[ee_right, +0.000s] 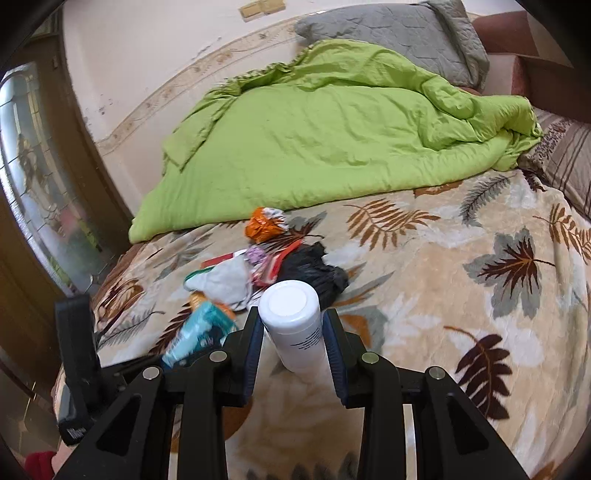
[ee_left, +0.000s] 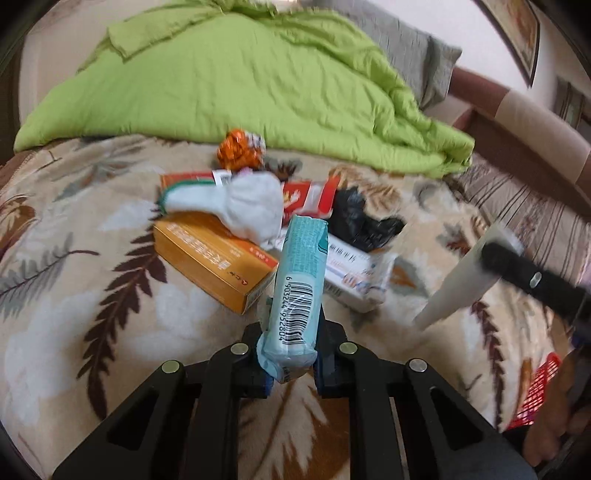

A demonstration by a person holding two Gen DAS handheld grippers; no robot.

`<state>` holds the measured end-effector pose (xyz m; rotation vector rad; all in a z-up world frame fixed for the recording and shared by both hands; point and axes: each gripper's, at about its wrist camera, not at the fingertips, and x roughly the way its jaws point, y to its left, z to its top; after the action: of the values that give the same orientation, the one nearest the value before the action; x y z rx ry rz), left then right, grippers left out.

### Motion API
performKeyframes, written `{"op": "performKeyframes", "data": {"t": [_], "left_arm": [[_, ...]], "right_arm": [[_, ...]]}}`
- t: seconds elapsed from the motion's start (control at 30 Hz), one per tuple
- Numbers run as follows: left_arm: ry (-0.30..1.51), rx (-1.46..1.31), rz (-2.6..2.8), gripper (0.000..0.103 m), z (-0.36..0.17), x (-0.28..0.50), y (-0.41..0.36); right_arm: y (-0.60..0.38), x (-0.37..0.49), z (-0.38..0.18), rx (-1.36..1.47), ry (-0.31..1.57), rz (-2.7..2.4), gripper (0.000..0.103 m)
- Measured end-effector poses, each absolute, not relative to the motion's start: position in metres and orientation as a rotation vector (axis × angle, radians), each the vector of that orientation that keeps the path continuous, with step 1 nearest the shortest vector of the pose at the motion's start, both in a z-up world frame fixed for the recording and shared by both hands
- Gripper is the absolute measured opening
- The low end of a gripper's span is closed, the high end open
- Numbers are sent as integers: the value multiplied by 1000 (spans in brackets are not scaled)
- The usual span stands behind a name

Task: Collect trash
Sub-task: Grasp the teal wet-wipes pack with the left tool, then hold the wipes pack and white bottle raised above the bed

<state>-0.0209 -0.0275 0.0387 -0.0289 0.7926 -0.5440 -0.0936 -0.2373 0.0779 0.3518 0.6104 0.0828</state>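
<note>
Nearest of all are the black arms of the left tongs [ee_left: 291, 354], clamped on a pale blue tissue pack [ee_left: 299, 291] that sticks up from between the pads, barcode side facing back. The right tongs [ee_right: 293, 345] are closed on a white plastic bottle [ee_right: 295, 325], its round cap pointing away toward the pile.

Everything sits on a bed under a leaf-patterned blanket [ee_right: 443, 280]. At the far side lies a rumpled green duvet [ee_left: 240, 81], with a grey pillow [ee_right: 399, 29] behind it. The trash is heaped in the middle of the blanket, just ahead of both tongs: an orange carton [ee_left: 210, 254] lying flat, a white carton [ee_left: 354, 273] beside it, a red and white packet [ee_left: 306, 195] further back, a crumpled black bag [ee_left: 358, 218] to the right of that, a limp white sock [ee_left: 240, 206] draped over the orange carton, and a crumpled orange wrapper [ee_left: 240, 147] near the duvet's edge. A red basket [ee_left: 539, 391] peeps in at the lower right of the left-hand view, off the edge of the bed.

The picking-up stage looks done for these two items; both hang clear of the heap. My guess is the red basket is where the trash goes, so the next move would call for carrying the pack and bottle over it, letting go only once each is above its opening, then returning for the cartons.
</note>
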Motion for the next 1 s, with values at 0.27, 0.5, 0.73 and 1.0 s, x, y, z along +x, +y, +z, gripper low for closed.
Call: {"op": "performKeyframes", "data": {"t": [0.27, 0.5, 0.73, 1.0], "left_arm": [[660, -41, -385, 15, 73, -81, 3], [669, -20, -368, 15, 68, -90, -3], [675, 22, -356, 15, 58, -81, -13], [621, 102, -328, 15, 61, -83, -21]], "right_arm": [[-227, -128, 79, 349, 590, 164, 36], [-239, -144, 73, 441, 597, 203, 36], [-239, -136, 70, 456, 618, 214, 36], [-236, -128, 66, 451, 632, 229, 36]]}}
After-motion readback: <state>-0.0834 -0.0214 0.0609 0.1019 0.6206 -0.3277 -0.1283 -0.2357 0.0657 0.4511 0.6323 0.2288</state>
